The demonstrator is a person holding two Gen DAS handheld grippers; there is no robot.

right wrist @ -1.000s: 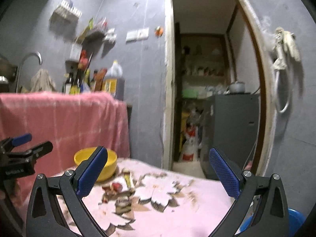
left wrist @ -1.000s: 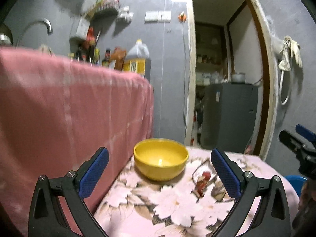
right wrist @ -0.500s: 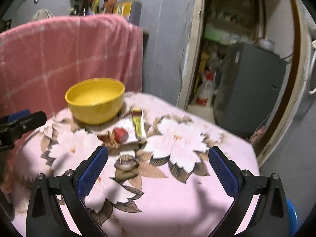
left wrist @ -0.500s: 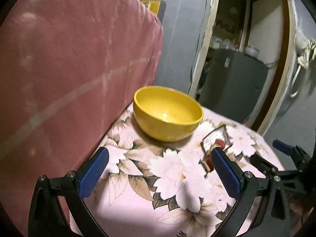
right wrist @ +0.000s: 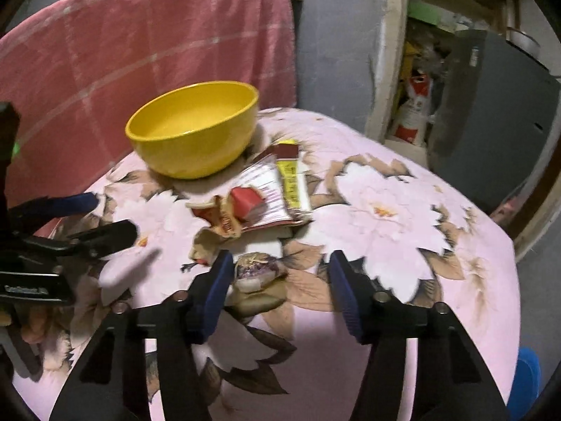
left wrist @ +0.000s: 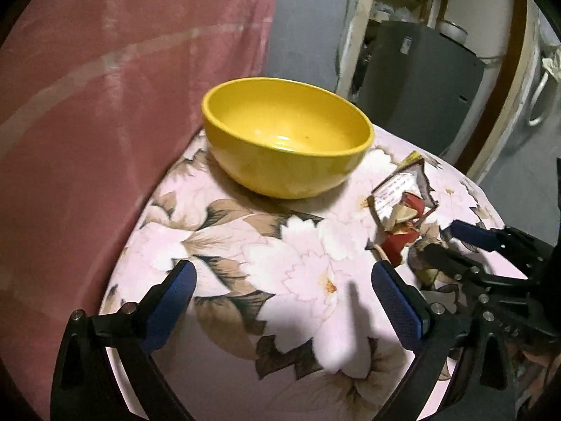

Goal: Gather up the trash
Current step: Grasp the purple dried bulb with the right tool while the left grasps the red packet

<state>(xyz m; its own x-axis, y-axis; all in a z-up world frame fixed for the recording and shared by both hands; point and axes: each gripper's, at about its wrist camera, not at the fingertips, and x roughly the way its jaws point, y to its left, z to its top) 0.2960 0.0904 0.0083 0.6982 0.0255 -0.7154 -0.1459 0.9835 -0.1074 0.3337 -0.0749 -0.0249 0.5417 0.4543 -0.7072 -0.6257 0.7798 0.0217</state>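
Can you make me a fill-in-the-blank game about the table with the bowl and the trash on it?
1. The bowl is colored ____.
2. The tablecloth has a pattern of big ____.
3. The wrappers lie on the cloth, ____ the bowl, not inside it.
4. The right gripper hangs over the table with its jaws ____ and nothing held.

Missing words: yellow; flowers; beside; open
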